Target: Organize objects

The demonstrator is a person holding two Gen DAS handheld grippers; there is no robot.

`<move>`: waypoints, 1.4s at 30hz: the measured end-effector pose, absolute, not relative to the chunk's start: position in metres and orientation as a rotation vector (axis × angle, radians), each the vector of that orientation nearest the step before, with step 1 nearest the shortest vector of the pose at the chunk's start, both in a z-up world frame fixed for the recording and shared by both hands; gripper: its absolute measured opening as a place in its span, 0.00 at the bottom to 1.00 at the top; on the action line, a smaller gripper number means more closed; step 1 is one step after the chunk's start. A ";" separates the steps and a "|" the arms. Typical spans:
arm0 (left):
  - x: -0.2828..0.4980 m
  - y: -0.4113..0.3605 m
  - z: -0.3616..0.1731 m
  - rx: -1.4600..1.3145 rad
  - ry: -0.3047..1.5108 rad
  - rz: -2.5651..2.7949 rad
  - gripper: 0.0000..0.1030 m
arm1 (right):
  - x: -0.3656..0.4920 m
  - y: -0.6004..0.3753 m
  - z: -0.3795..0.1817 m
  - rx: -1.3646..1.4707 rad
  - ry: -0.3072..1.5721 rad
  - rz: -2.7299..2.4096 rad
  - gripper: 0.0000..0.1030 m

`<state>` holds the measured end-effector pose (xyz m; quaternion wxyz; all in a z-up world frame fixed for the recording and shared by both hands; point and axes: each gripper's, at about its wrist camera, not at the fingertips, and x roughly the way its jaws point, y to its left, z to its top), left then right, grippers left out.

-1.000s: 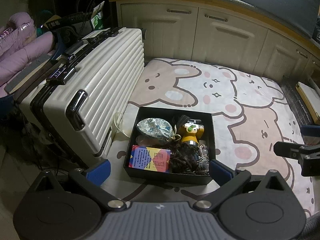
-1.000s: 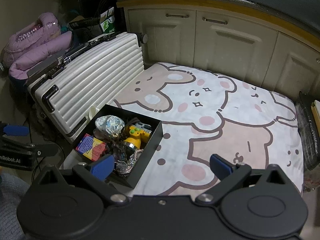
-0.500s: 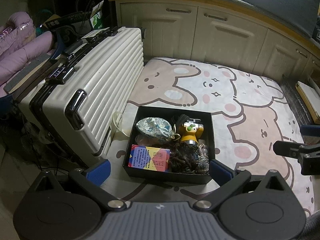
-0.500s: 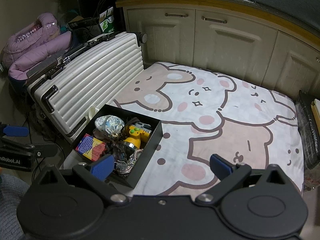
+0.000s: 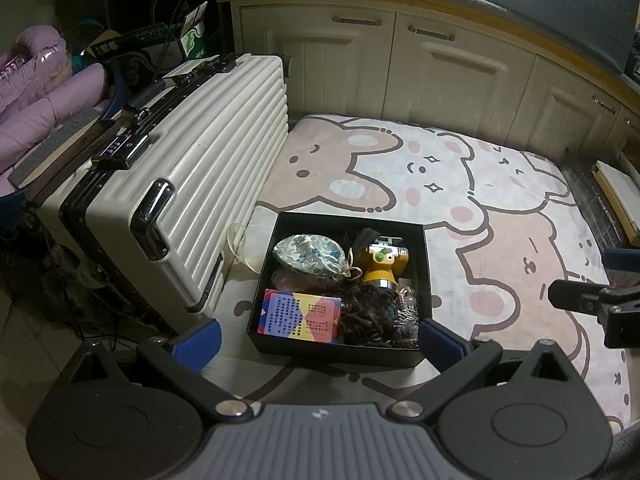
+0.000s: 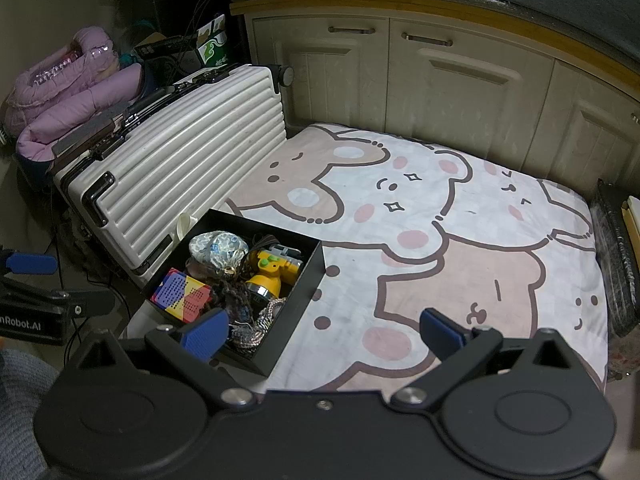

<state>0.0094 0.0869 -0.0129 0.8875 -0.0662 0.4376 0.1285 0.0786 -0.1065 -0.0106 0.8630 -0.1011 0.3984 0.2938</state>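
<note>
A black open box (image 5: 426,264) sits on the bear-print mat next to a white suitcase. In it lie a patterned pouch (image 5: 308,254), a yellow toy camera (image 5: 380,264), a colourful card box (image 5: 300,314) and dark tangled cords (image 5: 372,316). The same box shows in the right wrist view (image 6: 304,284). My left gripper (image 5: 318,338) is open and empty, just in front of the box. My right gripper (image 6: 324,330) is open and empty, above the box's near right corner; it also shows at the right edge of the left wrist view (image 5: 600,300).
A white ribbed suitcase (image 5: 192,200) lies left of the box. Cream cabinets (image 5: 400,68) close the back. A pink padded jacket (image 5: 36,100) lies far left. The bear-print mat (image 6: 460,240) spreads to the right. A dark object (image 6: 612,264) borders its right edge.
Both views have shifted very slightly; the box and its contents have not moved, and both grippers stay open.
</note>
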 end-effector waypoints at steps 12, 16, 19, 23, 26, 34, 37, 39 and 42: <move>0.010 0.088 -0.013 -0.137 0.911 0.268 1.00 | 0.079 -0.106 -0.011 -0.212 0.835 0.616 1.00; 0.010 0.088 -0.013 -0.137 0.910 0.268 1.00 | 0.079 -0.106 -0.011 -0.212 0.835 0.616 1.00; 0.010 0.088 -0.013 -0.137 0.911 0.268 1.00 | 0.079 -0.106 -0.010 -0.212 0.835 0.616 1.00; 0.010 0.087 -0.013 -0.138 0.911 0.269 1.00 | 0.079 -0.106 -0.010 -0.212 0.835 0.616 1.00; 0.010 0.087 -0.013 -0.137 0.911 0.270 1.00 | 0.079 -0.107 -0.010 -0.213 0.835 0.616 1.00; 0.010 0.088 -0.013 -0.136 0.912 0.270 1.00 | 0.079 -0.107 -0.011 -0.212 0.836 0.617 1.00; 0.010 0.087 -0.013 -0.136 0.912 0.270 1.00 | 0.079 -0.107 -0.011 -0.211 0.836 0.617 1.00; 0.010 0.087 -0.013 -0.136 0.912 0.271 1.00 | 0.079 -0.107 -0.011 -0.212 0.836 0.617 1.00; 0.010 0.087 -0.013 -0.137 0.913 0.272 1.00 | 0.079 -0.107 -0.011 -0.211 0.836 0.617 1.00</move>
